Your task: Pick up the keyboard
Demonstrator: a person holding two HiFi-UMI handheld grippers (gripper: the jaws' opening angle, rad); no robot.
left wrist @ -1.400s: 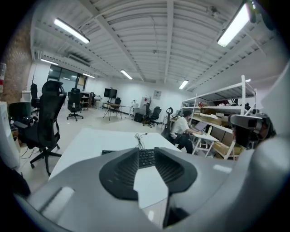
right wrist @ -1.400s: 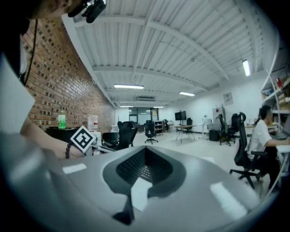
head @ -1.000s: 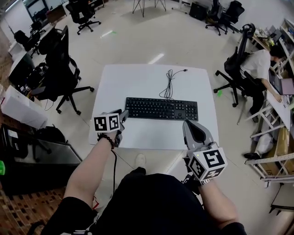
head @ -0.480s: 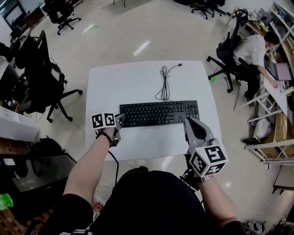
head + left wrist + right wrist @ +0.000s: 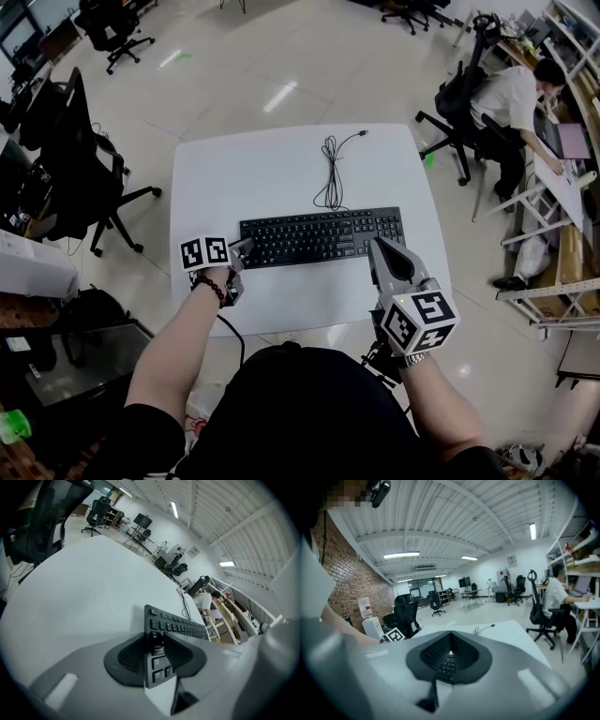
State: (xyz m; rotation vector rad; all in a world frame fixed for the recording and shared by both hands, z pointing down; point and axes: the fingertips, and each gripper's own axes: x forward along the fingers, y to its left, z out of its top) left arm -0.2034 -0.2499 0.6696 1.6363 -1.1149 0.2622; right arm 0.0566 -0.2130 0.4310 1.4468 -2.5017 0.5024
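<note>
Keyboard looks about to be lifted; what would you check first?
1. Left gripper clamped on the keyboard, left end: ok.
2. Right gripper holding the right end: not ok; its jaws are together, not around it.
3. Cable lying loose on the table, unplugged: ok.
4. Nothing resting on the keyboard: ok.
5. Whether one clamp alone keeps it level: cannot tell.

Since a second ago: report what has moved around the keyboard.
The right gripper eased forward: its jaws, just short of the keyboard before, now sit on its right front edge. The left gripper stayed with its jaws on the left end. Keyboard and cable lie unmoved on the table.
</note>
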